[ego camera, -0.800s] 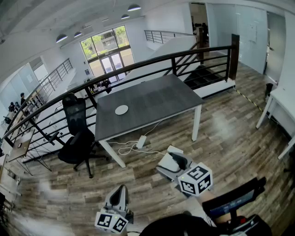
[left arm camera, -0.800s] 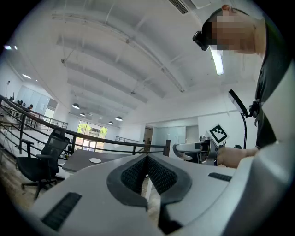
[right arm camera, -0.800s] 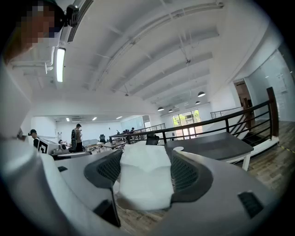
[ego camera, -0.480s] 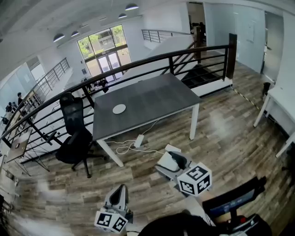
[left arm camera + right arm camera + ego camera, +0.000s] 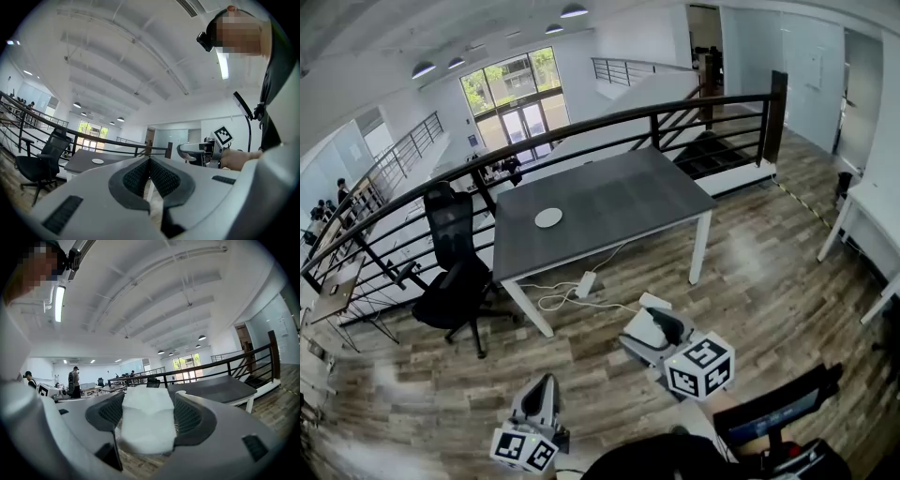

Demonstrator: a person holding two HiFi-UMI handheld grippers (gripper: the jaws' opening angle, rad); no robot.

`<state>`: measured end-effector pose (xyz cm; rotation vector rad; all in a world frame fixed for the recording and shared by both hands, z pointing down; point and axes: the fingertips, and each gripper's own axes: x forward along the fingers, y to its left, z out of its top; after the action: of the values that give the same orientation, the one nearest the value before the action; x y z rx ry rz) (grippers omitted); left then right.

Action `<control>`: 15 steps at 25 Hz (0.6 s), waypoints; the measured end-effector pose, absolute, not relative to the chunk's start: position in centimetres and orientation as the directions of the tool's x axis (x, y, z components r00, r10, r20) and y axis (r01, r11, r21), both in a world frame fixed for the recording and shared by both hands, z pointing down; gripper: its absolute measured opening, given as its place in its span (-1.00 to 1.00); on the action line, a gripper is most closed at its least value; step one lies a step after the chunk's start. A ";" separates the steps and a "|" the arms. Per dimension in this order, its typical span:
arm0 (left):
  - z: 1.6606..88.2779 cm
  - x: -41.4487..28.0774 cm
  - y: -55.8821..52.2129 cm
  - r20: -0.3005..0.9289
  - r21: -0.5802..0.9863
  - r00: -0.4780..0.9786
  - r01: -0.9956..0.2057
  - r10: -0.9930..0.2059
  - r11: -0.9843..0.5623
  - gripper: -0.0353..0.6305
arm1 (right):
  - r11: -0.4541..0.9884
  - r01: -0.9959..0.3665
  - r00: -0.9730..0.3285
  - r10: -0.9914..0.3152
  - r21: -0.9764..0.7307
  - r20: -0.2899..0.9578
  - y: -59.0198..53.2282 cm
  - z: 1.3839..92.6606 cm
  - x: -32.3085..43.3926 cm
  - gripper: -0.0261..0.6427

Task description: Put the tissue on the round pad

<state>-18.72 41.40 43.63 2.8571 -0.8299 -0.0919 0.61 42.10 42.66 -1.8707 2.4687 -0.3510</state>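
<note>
A white folded tissue (image 5: 145, 420) sits between the jaws of my right gripper (image 5: 146, 401), which is shut on it. In the head view that right gripper (image 5: 654, 323) hangs low over the wooden floor, well short of the dark grey table (image 5: 619, 202). The small white round pad (image 5: 548, 217) lies on the table's left part, with nothing on it. My left gripper (image 5: 542, 392) hovers lower left, its jaws pressed together and empty (image 5: 150, 169). The left gripper view also shows the pad (image 5: 98, 161) far off and the right gripper (image 5: 193, 149) to its side.
A black office chair (image 5: 455, 272) stands left of the table. A power strip with white cables (image 5: 584, 287) lies on the floor under the table's front edge. A black railing (image 5: 656, 117) runs behind the table. A white table (image 5: 874, 202) is at far right.
The head view has swayed a little, so the table sits slightly differently in it. Both grippers keep their places, and the tissue stays in the right one.
</note>
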 end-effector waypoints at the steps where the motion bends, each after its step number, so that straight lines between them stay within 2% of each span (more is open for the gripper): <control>1: 43.7 -19.2 41.1 -0.006 0.178 0.842 -0.530 -0.540 -0.829 -0.88 | 0.252 -0.951 -0.275 -0.954 -0.179 0.117 41.9 42.6 0.2 0.07; 10: 44.3 -24.7 38.3 -0.035 0.196 0.860 -0.493 -0.508 -0.848 -0.88 | 0.244 -0.958 -0.263 -0.957 -0.152 0.119 39.6 43.0 -5.5 0.07; 15: 44.8 -24.9 37.3 -0.049 0.212 0.856 -0.494 -0.514 -0.843 -0.88 | 0.268 -0.952 -0.288 -0.948 -0.147 0.137 38.3 43.4 -5.9 0.07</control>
<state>-24.89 37.25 44.79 2.8397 -0.7788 -0.1538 -5.87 38.27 43.39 -1.8868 2.5190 -0.3167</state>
